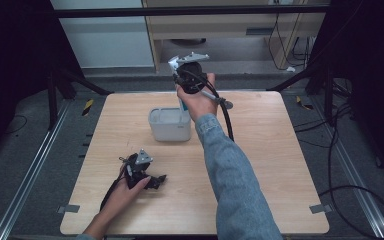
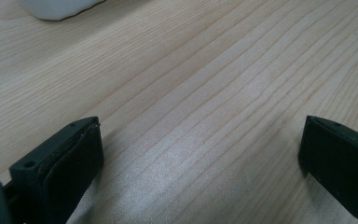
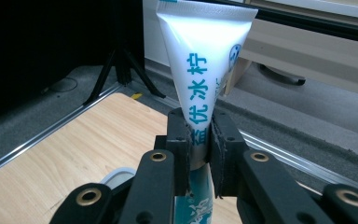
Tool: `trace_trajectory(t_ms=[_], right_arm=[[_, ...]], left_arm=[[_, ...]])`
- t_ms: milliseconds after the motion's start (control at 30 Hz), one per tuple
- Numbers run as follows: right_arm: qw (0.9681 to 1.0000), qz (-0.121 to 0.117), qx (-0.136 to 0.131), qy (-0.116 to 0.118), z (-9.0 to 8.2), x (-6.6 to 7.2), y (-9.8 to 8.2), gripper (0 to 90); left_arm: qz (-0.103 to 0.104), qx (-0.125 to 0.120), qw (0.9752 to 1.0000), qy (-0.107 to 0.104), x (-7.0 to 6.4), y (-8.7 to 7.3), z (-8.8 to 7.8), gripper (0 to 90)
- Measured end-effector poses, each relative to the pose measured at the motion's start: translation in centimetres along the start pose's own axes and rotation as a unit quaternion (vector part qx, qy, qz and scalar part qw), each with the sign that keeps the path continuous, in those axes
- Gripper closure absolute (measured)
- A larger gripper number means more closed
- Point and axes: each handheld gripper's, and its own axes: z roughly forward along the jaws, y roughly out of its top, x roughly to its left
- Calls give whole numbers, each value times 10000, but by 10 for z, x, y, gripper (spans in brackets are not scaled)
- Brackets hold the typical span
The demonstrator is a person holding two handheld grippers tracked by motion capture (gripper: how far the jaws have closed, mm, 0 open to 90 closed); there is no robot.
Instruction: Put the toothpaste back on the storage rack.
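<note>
Tube [image 3: 204,79], pinched upright in the shut right hand-held gripper [image 3: 199,140] above the bin [image 1: 170,125] near the desk's [image 1: 260,165] far edge, should descend straight; left hand-held gripper [image 2: 200,154] rests open, empty.

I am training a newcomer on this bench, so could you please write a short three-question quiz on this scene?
1. True or false: the right gripper holds the white tube with blue print between its fingers.
2. Where does the left gripper rest?
A. on the wooden table
B. inside the white container
C. on the floor
3. Fill in: the left gripper's fingers stand ____ with only table between them.

Key: 1 true; 2 A; 3 open.
</note>
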Motion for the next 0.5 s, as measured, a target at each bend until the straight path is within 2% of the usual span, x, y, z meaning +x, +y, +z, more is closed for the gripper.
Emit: trace_trajectory(t_ms=[500], right_arm=[[9998, 35, -122, -156, 20, -2, 0, 796]], left_arm=[[1, 2, 10000, 0, 0, 0, 0, 0]])
